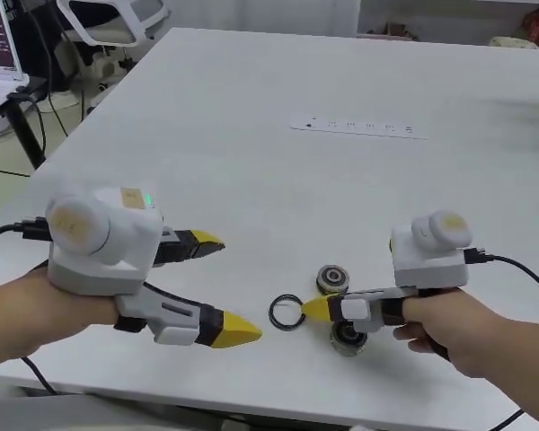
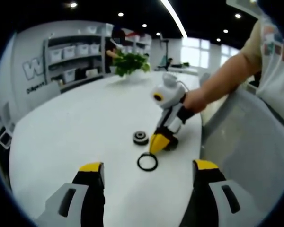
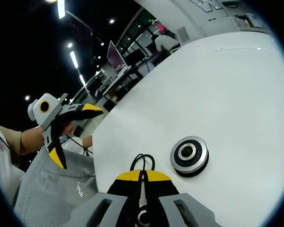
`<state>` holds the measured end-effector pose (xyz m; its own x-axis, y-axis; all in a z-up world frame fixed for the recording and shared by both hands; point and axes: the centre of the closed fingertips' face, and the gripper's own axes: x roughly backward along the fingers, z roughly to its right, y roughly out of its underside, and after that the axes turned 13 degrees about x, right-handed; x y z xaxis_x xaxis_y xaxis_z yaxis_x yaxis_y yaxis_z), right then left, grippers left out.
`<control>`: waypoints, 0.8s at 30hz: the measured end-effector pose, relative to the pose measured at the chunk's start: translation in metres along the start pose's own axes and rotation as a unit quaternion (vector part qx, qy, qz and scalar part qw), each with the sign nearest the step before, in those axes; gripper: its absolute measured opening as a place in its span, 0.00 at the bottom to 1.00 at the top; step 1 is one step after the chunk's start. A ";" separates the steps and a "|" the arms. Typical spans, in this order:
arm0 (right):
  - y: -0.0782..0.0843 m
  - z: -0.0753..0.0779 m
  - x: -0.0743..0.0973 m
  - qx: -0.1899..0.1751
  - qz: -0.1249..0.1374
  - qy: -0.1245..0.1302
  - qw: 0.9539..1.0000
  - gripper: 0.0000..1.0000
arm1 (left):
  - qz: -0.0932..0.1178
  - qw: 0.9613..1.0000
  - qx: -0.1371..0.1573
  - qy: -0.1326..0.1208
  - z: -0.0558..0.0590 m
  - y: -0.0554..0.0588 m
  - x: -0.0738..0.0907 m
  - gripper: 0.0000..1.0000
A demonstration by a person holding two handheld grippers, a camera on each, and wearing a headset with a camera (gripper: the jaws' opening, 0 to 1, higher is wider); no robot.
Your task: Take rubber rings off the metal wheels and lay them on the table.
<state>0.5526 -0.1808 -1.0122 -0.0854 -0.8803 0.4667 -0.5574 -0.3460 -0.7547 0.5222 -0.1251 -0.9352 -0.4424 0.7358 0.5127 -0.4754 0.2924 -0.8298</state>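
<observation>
Left gripper (image 1: 225,285) sits near left, jaws wide apart with nothing between them. Right gripper (image 1: 311,309) sits near right, low over the white table (image 1: 251,135), jaws closed and pinching the right edge of the rubber ring. One metal wheel (image 1: 332,278) lies flat just beyond the right gripper's tip, with a dark band around its rim. A second metal wheel (image 1: 349,338) lies under that gripper's jaws, partly hidden. The rubber ring (image 1: 286,312), black, lies on the table left of both wheels, between the grippers.

Ring (image 1: 286,312) on table (image 1: 251,162), one wheel (image 1: 332,278) just behind and right of ring, second wheel (image 1: 349,338) to ring's right under right gripper (image 1: 307,310).
</observation>
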 end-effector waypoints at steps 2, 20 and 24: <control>0.001 0.001 0.001 0.002 -0.001 0.003 1.000 0.00 | -0.002 1.000 0.000 0.000 0.000 0.001 0.000 0.77; -0.016 0.000 0.018 0.018 0.035 0.011 0.999 0.10 | -0.004 1.000 0.001 0.003 -0.005 -0.006 -0.004 0.76; -0.027 0.000 0.027 0.033 0.049 0.017 0.998 0.13 | -0.003 1.000 0.002 0.000 -0.008 -0.009 -0.005 0.76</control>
<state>0.5656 -0.1952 -0.9793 -0.1645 -0.8999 0.4040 -0.4904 -0.2807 -0.8250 0.5347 -0.1263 -0.9316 -0.4397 0.7345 0.5170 -0.4806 0.2938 -0.8262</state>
